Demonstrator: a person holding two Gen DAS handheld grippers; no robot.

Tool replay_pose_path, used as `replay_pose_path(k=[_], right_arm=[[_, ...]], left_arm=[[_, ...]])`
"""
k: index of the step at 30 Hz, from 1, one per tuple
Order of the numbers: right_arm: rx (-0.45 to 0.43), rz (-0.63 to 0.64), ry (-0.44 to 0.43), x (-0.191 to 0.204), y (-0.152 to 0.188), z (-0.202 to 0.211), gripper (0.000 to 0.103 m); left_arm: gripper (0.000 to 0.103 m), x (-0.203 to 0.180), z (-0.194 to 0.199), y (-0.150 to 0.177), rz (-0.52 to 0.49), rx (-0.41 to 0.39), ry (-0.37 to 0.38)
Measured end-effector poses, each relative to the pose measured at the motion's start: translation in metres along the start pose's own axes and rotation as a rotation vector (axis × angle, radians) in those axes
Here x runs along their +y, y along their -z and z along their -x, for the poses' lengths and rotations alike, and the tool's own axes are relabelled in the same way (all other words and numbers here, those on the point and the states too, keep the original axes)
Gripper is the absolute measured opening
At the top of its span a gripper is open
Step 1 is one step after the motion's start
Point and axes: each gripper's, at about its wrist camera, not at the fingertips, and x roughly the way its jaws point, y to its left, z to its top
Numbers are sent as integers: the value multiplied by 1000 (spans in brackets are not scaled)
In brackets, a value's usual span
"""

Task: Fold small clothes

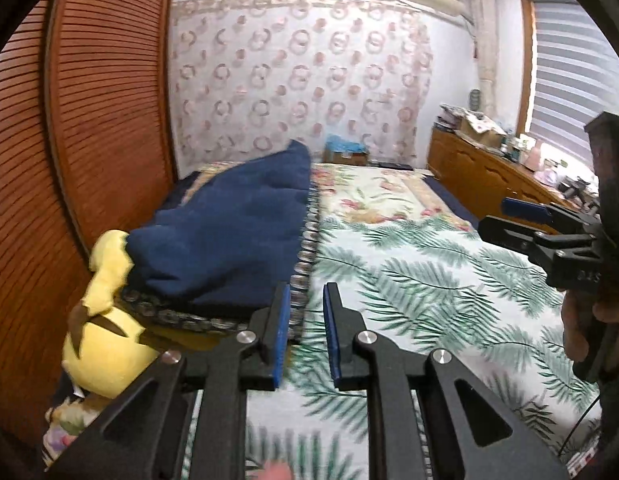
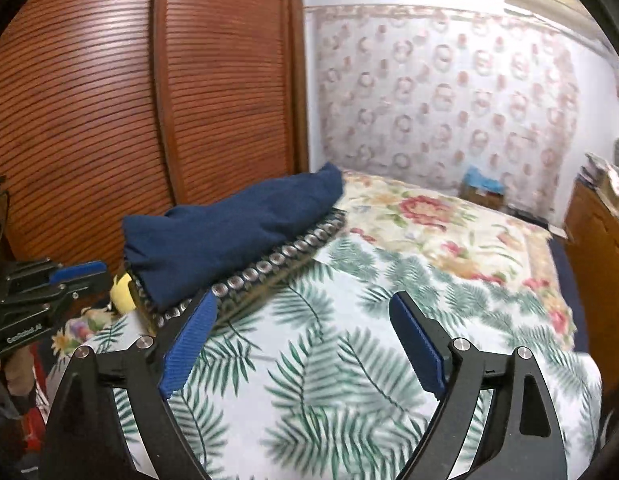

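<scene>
A dark blue garment (image 1: pixel 229 224) lies bundled on a patterned cushion along the bed's left side, near the wardrobe; it also shows in the right wrist view (image 2: pixel 229 228). My left gripper (image 1: pixel 305 292) hovers above the palm-leaf bedspread (image 1: pixel 429 280) just right of the garment, jaws a narrow gap apart and empty. My right gripper (image 2: pixel 303 304) is wide open and empty above the bedspread (image 2: pixel 329 360), right of the garment. The right gripper also shows at the right edge of the left view (image 1: pixel 549 224), the left gripper at the left edge of the right view (image 2: pixel 49 292).
A yellow plush toy (image 1: pixel 105 340) lies at the bed's near left corner beside the slatted wooden wardrobe (image 1: pixel 69 140). A floral blanket (image 2: pixel 449 232) covers the bed's far end. A wooden dresser (image 1: pixel 489 172) with clutter stands along the right wall under the window.
</scene>
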Motion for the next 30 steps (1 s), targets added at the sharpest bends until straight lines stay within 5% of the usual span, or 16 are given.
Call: replay_pose_path(k=[11, 17, 30], right_arm=[[-45, -114, 132, -26, 42, 74, 90], [-65, -152, 207, -34, 56, 104, 99], [-175, -201, 330, -40, 51, 168, 99]], left_arm=[[23, -51, 8, 1, -50, -16, 32], [23, -69, 20, -8, -66, -37, 46], [24, -89, 51, -44, -83, -123, 62]])
